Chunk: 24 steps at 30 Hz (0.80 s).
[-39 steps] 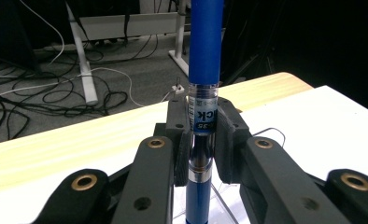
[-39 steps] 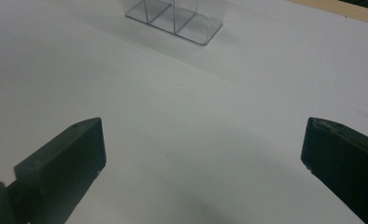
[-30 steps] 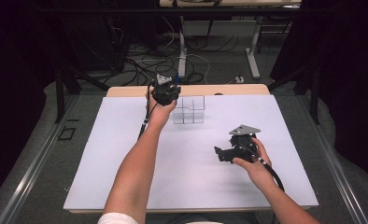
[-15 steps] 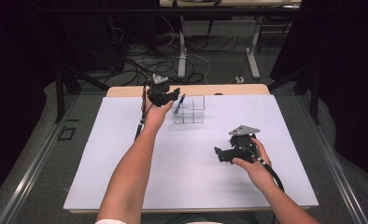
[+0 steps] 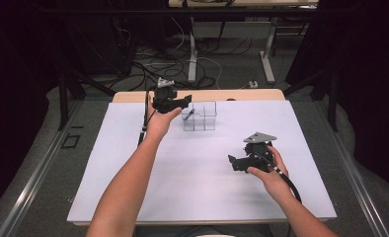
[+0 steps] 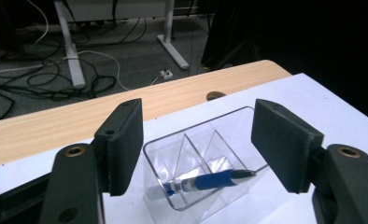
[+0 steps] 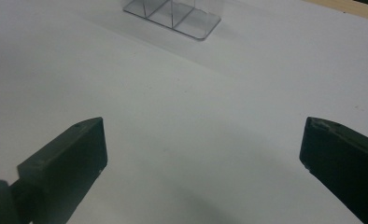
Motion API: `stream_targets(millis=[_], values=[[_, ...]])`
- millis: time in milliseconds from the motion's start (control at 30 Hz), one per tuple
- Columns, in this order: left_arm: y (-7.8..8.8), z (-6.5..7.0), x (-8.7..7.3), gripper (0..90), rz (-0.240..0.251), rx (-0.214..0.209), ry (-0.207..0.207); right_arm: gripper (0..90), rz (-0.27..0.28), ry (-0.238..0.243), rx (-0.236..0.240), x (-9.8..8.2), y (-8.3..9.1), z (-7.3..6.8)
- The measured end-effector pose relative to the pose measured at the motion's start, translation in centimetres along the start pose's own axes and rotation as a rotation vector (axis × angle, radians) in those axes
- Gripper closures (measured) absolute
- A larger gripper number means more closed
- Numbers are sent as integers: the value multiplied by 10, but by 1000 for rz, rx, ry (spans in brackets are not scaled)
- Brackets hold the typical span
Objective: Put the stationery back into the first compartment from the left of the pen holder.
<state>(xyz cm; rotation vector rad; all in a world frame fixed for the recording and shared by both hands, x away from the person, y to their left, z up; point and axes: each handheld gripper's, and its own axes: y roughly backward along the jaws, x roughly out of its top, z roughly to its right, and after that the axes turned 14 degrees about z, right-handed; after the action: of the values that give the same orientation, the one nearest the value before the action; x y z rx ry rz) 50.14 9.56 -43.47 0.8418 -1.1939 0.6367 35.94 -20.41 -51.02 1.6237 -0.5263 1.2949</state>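
Note:
A clear plastic organiser (image 5: 201, 116) with several compartments stands at the far middle of the white mat (image 5: 133, 163). A blue pen (image 5: 188, 118) lies slanted in its left compartment. In the left gripper view the pen (image 6: 210, 181) rests low inside the organiser (image 6: 191, 149). My left gripper (image 5: 184, 101) hovers just left of and above it. Seen from its own camera, the left gripper (image 6: 197, 112) has just been opening its jaws, with nothing between the pads. My right gripper (image 5: 233, 164) rests open on the mat at the near right, and in its own view the right gripper (image 7: 203, 133) holds nothing.
A strip of wooden tabletop (image 5: 242, 95) runs behind the mat, with a round hole (image 6: 215, 95) in it. Beyond it, cables and desk legs (image 5: 192, 54) cover the floor. The organiser (image 7: 173, 14) stands well ahead of the right jaws, across bare mat.
The left gripper's jaws have opened and let go of the pen, which has dropped from leaning upright into the organiser's left compartment. That gripper has lifted slightly. The right hand has kept still.

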Motion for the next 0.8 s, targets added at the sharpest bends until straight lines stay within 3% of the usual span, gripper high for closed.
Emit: stream_targets(millis=[100,200,333,467,533,667,800], values=[[7,5,4,301,-6,-31,5,10,0,-5,-8,0,1,1],[16,11,6,272,12,-55,-18,11,1,-4,-8,0,1,1],[31,16,10,253,-18,-40,-32,12,3,-3,-11,0,1,3],[47,19,10,242,-10,-58,-21,13,3,-3,-13,0,2,3],[56,19,10,241,-19,-82,-24,13,2,-4,-15,0,2,3],[71,22,8,243,-14,-140,17,13,-1,0,-16,0,2,3],[86,28,7,220,-2,-172,0,13,-1,-2,-14,0,1,2]])
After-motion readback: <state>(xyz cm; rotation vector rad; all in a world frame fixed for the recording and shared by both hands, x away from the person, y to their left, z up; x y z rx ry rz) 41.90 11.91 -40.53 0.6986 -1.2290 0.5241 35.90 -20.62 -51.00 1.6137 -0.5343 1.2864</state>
